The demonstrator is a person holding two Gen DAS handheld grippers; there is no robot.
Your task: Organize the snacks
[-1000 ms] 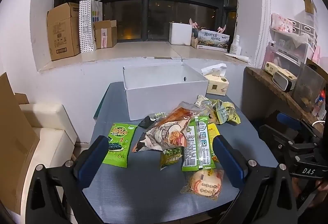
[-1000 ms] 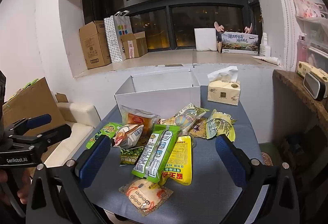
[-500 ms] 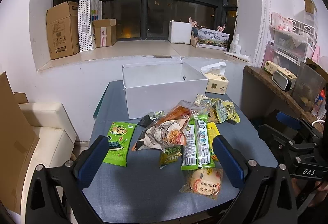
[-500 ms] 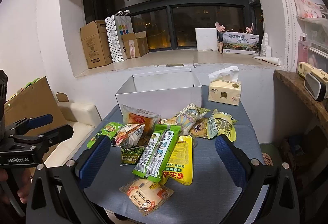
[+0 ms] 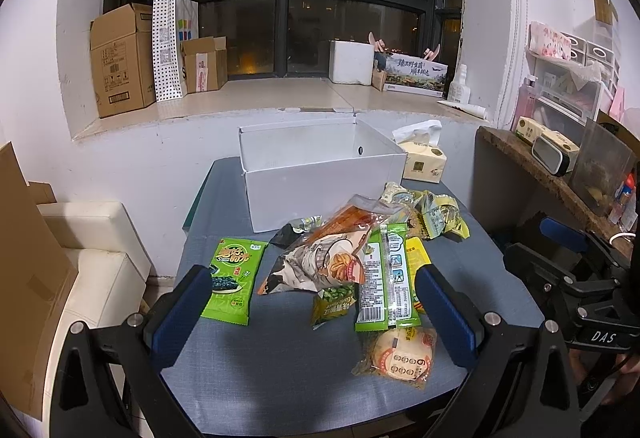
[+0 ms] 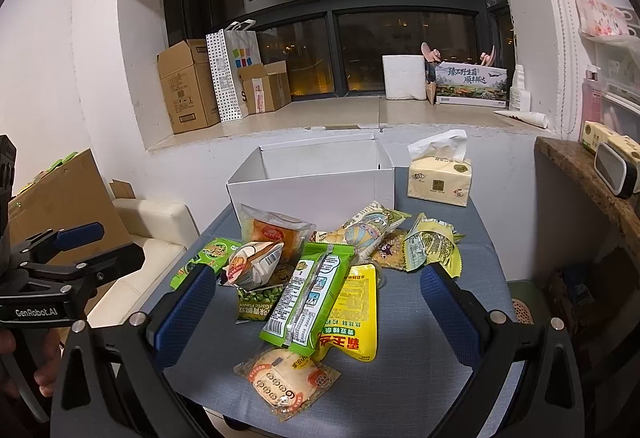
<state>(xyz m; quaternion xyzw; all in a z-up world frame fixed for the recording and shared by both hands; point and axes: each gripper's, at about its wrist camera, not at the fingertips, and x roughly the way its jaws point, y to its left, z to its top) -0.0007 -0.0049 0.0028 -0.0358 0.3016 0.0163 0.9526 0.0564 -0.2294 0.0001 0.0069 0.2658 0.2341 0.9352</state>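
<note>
Right now both tools hover above the near edge of the counter [image 5: 280,358], each with its blue-padded jaws spread wide and nothing between them. The left tool [image 5: 312,312] has the snack pile straight ahead: a green seaweed packet [image 5: 234,280] lies just beyond its left finger, apart from the heap, and a round rice cracker pack [image 5: 398,352] sits just inside its right finger. The right tool [image 6: 318,308] faces the same pile, with a long green wrapper [image 6: 308,298] lying across a yellow packet [image 6: 356,318] between its fingers, and the rice cracker pack closest to it. Further ahead of both tools stands an open white box [image 5: 320,173], empty as far as I can see, the heap touching its front wall. A tissue pack [image 6: 440,173] rests to the box's right. The left tool also shows at the left edge of the right wrist view, with the person's fingers under its handle.
</note>
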